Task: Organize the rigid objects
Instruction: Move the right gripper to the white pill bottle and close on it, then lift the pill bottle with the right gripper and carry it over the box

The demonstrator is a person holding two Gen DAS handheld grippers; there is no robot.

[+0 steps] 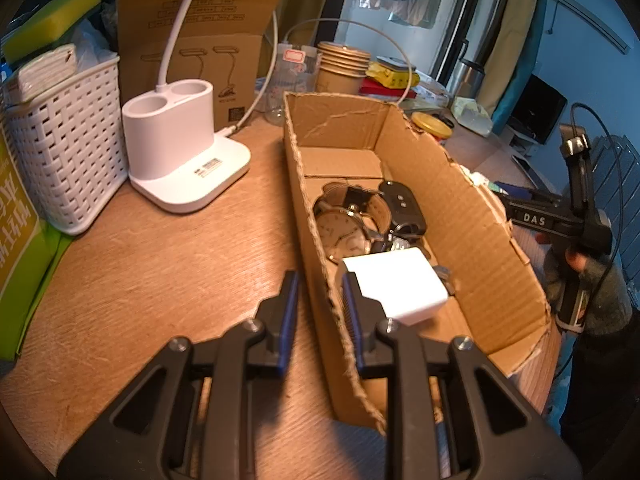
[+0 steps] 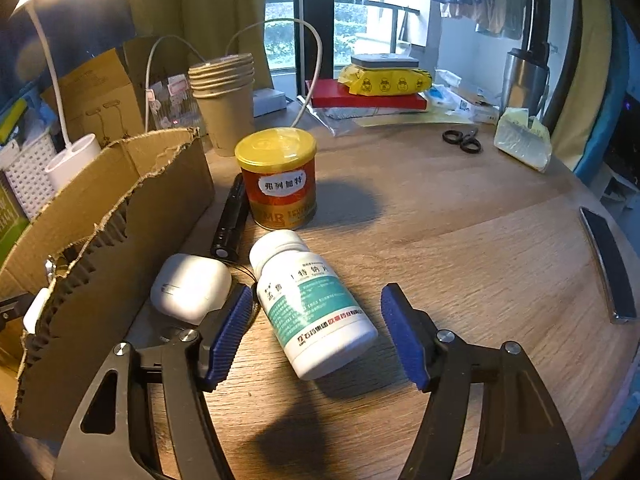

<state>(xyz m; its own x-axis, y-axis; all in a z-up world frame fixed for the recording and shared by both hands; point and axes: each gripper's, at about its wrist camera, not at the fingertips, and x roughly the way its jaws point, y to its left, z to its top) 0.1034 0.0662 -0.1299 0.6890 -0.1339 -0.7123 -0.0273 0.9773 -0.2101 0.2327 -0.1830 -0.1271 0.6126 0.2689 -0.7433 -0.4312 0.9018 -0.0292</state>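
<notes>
While the left gripper (image 1: pixel 320 292) stands clenched on the torn near wall of the open brown cardboard box (image 1: pixel 460 216), the right gripper (image 2: pixel 316 320) is released, its blue pads (image 2: pixel 404 340) flanking, not pressing, the white pill bottle with a teal label (image 2: pixel 310 304) lying on the wooden tabletop (image 2: pixel 460 248) just outside the box. A white earbud case (image 2: pixel 190 286) touches the box's outer wall; a yellow-lidded tin (image 2: pixel 278 178) stands behind. Inside lie a watch (image 1: pixel 344 228), black key fob (image 1: pixel 402 204) and white charger (image 1: pixel 400 284).

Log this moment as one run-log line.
left gripper: shut on cardboard box wall | right gripper: open around lying pill bottle, no contact | in box: watch, charger
</notes>
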